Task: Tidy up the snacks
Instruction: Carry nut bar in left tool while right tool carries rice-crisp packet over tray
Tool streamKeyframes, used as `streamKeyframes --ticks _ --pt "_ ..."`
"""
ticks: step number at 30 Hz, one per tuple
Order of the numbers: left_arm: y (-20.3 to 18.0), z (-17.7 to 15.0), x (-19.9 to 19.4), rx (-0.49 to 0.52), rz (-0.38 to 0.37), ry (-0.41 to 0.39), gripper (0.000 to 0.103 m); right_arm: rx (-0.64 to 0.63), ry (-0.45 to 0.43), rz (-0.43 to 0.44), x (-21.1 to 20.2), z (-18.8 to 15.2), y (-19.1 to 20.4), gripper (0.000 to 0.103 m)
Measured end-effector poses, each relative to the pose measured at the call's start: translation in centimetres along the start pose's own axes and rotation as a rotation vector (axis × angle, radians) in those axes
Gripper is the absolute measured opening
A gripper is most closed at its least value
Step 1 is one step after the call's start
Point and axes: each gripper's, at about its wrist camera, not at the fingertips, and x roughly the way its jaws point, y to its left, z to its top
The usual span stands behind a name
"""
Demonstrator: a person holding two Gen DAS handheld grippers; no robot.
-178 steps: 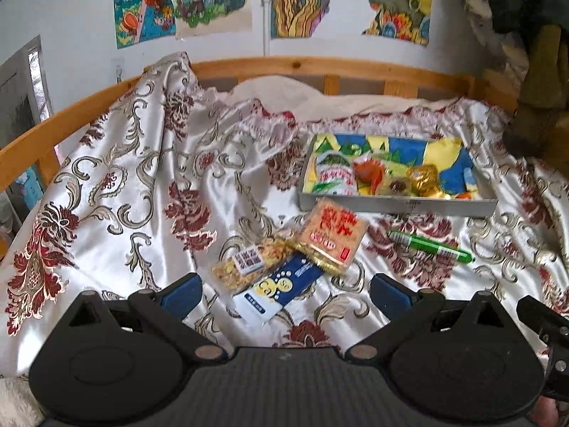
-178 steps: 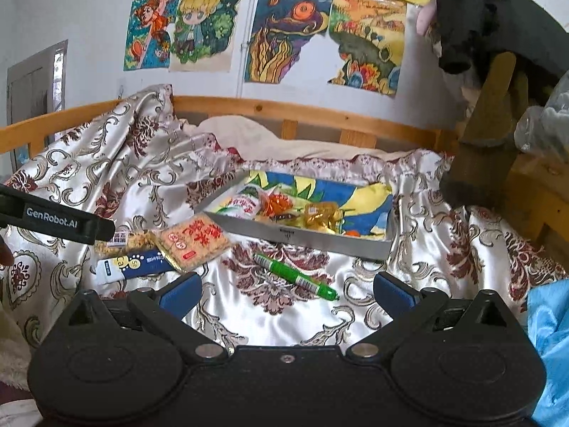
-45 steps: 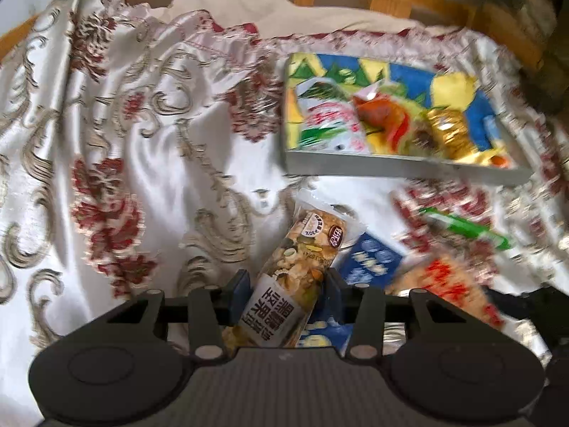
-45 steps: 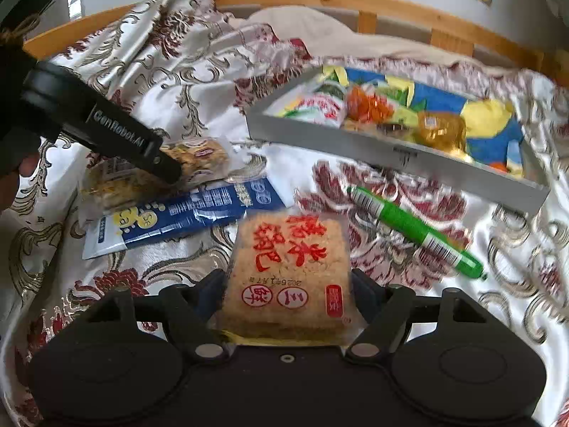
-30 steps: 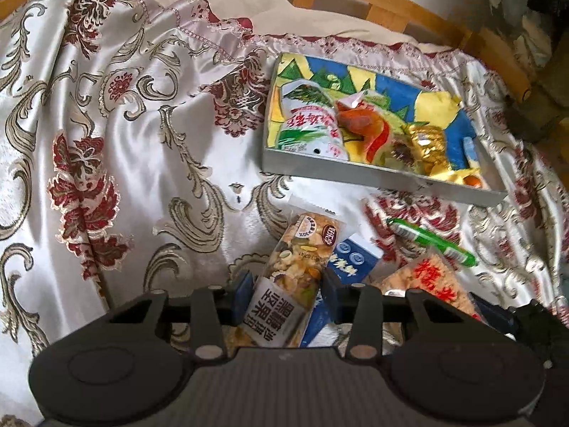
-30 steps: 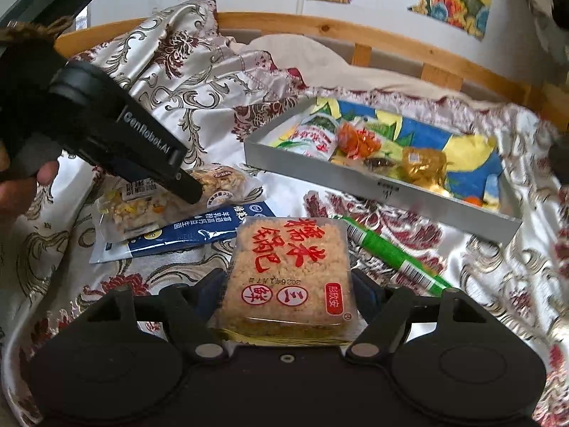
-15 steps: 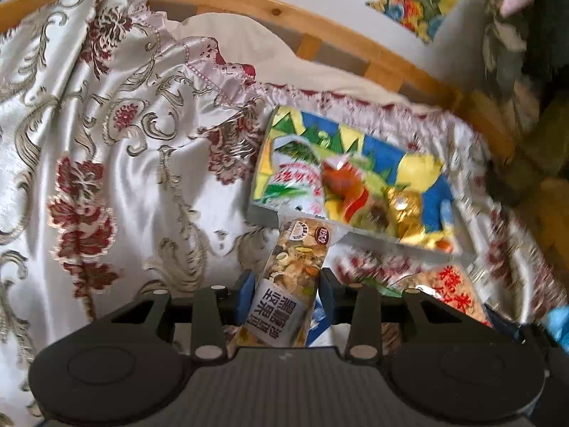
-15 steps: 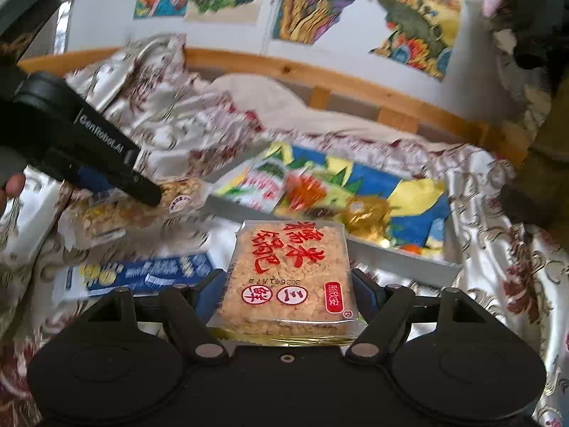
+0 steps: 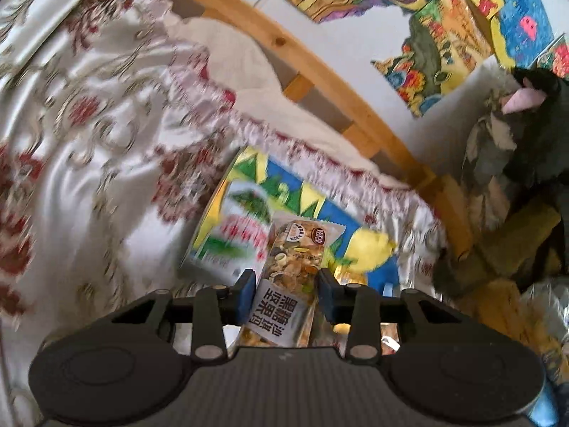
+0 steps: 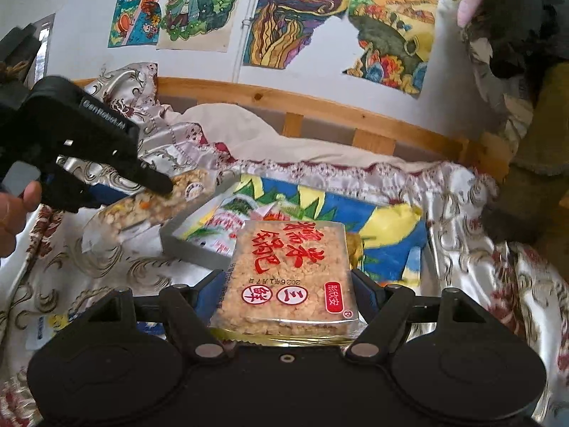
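My left gripper is shut on a clear nut-bar packet and holds it in the air over the near left end of the grey snack box. The same packet and left gripper show in the right wrist view, just left of the box's corner. My right gripper is shut on a square rice-cracker pack with red characters, held above the bed in front of the box. The box holds several snacks on a blue and yellow lining.
A blue sachet lies on the patterned satin bedspread at the lower left. A wooden bed rail and a wall with posters stand behind the box. Dark clothing hangs at the right.
Both grippers have risen and moved forward towards the box with their snacks. The nut-bar packet now hangs over the box's left end; the left view is blurred by motion.
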Motion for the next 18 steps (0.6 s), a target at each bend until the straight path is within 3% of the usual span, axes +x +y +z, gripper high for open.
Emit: streamKeyframes --ticks 9,13,18 --pt "-2.1 3.5 4.0 0.032 -0.028 -0.149 0.041 -0.001 -0.091 -0.011 5.3 3.8 -2.5 0.076" --pt "-2.4 3.8 6.2 0.082 -0.008 -0.15 0.041 0.011 -0.095 -0.007 8.7 4.5 -3.2 0.076" --pt "-1.0 3.8 8.9 0.067 -0.008 -0.109 0.041 0.077 0.003 0.051 13.3 3.8 -3.9 0.076"
